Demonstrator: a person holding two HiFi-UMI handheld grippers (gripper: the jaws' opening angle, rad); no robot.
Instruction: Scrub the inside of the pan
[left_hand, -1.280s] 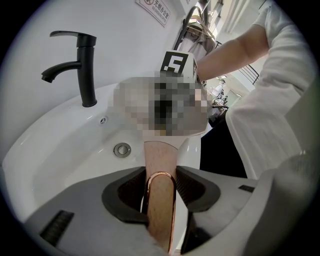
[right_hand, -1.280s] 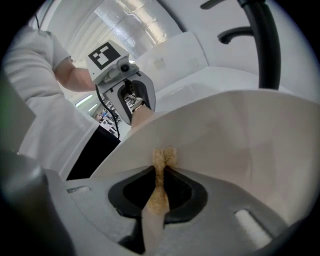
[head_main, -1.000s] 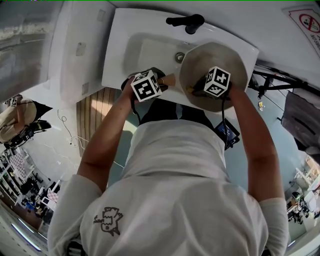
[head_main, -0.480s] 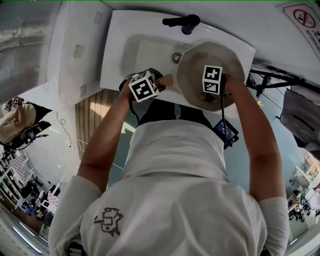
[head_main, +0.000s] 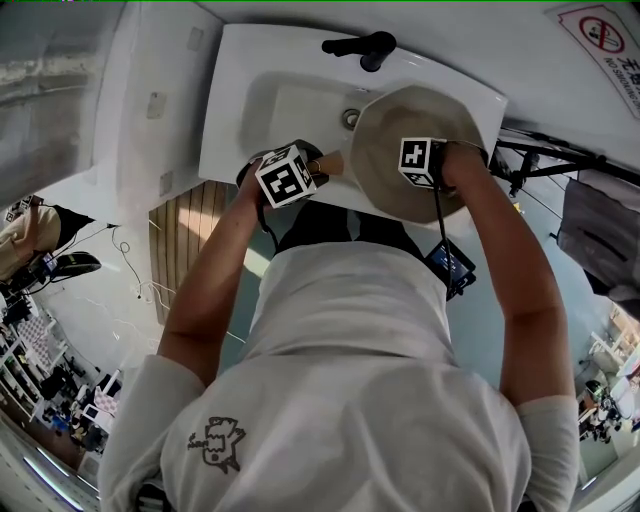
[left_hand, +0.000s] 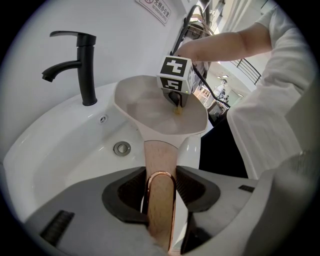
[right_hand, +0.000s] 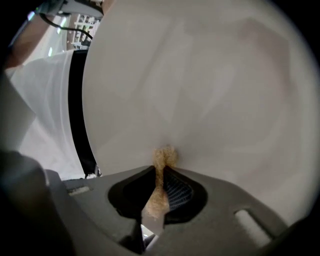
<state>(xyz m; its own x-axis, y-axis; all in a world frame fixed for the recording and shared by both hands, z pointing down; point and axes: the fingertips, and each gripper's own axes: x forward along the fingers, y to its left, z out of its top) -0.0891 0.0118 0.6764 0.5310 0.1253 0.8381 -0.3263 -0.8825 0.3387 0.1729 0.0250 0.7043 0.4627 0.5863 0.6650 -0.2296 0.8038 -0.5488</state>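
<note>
A beige pan (head_main: 405, 150) (left_hand: 150, 110) (right_hand: 210, 85) is held over the right part of the white sink (head_main: 270, 110). Its wooden handle (left_hand: 161, 190), with a copper-coloured end loop, runs between the jaws of my left gripper (left_hand: 161, 185) (head_main: 290, 172), which is shut on it. My right gripper (right_hand: 161, 187) (head_main: 420, 165) is inside the pan, shut on a tan scrub pad (right_hand: 162, 162) whose tip touches the pan's inner surface. In the left gripper view the right gripper's marker cube (left_hand: 175, 74) sits over the pan's right side.
A black faucet (head_main: 362, 46) (left_hand: 82, 62) stands at the sink's back edge, and the drain (left_hand: 121, 148) lies below the pan's left rim. A warning sign (head_main: 610, 40) hangs on the wall. The person's torso fills the lower head view.
The right gripper has swung across the inside of the pan with the scrub pad, and its marker cube has turned. The left gripper and the pan handle have kept still.
</note>
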